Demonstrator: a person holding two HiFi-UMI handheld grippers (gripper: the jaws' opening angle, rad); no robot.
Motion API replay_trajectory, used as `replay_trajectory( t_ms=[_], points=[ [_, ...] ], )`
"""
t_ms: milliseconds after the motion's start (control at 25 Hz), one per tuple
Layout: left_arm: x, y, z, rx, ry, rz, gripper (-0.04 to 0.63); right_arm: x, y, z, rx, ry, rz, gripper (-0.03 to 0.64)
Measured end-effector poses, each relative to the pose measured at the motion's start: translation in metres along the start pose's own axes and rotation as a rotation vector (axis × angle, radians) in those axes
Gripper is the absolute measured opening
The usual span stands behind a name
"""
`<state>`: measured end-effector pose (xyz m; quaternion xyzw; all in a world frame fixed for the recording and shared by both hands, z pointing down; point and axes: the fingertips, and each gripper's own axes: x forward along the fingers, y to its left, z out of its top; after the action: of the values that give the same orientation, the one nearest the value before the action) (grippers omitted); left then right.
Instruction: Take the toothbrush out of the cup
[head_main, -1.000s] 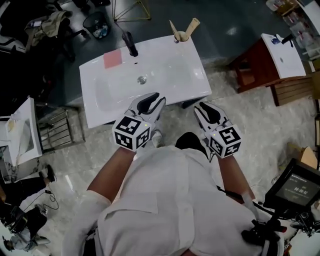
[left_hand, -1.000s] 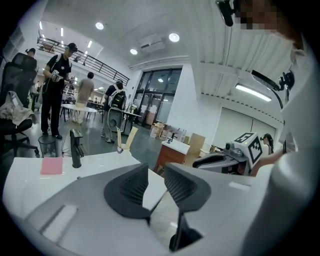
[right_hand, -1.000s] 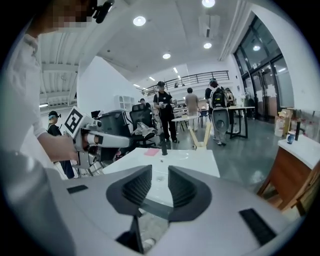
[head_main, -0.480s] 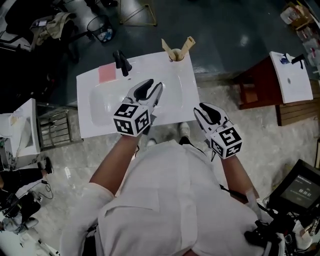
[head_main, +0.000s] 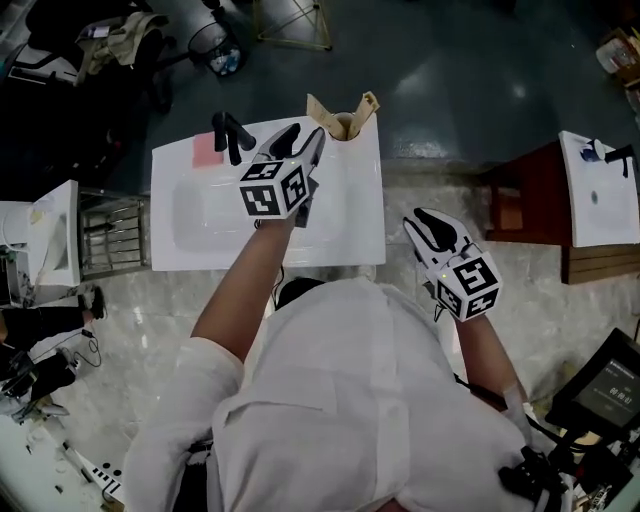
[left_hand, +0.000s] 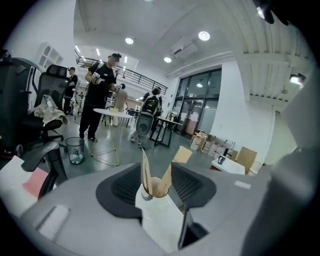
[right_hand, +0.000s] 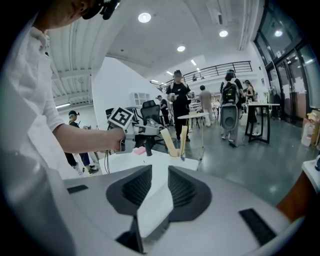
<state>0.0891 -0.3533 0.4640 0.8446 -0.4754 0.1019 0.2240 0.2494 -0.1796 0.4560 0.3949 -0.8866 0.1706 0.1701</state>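
1. Closest in: right gripper (head_main: 428, 226), low by the white shirt (head_main: 340, 400), off the near edge of the sink (head_main: 200, 262). Jaws partly apart, nothing between them. Probably waits there as the spare helper, out of the way.
2. Farther out, over the sink's back part: left gripper (head_main: 303, 138), on a stretched-out arm. Jaws opening wide, pads not pressing on anything. Points at the cup (head_main: 342, 127), likely to make room for a grab.
3. At the sink's far right corner: toothbrush (left_hand: 170, 174), standing tilted in the cup next to another tan stick (left_hand: 145, 169). Pokes up over the rim, so looks easy to pinch.
4. Hard to tell: which stick has the bristles, so only a guess. Cup and sink both white, so no clear line between them.
5. Far behind: people, small and blurry.
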Motion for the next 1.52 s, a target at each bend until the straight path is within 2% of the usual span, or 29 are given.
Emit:
replay_trajectory(
  t_ms=[160,560,640,720,760,1040,1520],
  points=[
    [0.021,0.012,0.003,-0.041,-0.004,0.03,0.172,-0.002,-0.021,-0.007,0.005,0.013,0.007,0.086],
    [0.058,0.03,-0.005,-0.081,0.02,0.086,0.166,-0.005,-0.043,-0.011,0.007,0.019,0.012,0.086],
    [0.061,0.033,-0.007,-0.078,0.029,0.104,0.144,-0.008,-0.05,-0.011,0.011,0.015,-0.001,0.086],
    [0.062,0.034,-0.009,-0.066,0.033,0.119,0.079,-0.01,-0.054,-0.011,0.02,0.012,-0.01,0.086],
    [0.062,0.034,-0.009,-0.063,0.034,0.121,0.061,-0.011,-0.055,-0.012,0.024,0.012,-0.011,0.086],
    [0.059,0.032,-0.003,-0.05,0.019,0.117,0.055,-0.008,-0.055,-0.013,0.033,0.006,-0.003,0.086],
    [0.025,0.017,0.042,-0.03,-0.074,0.084,0.052,-0.006,-0.043,-0.008,0.027,-0.002,0.014,0.086]
  ],
)
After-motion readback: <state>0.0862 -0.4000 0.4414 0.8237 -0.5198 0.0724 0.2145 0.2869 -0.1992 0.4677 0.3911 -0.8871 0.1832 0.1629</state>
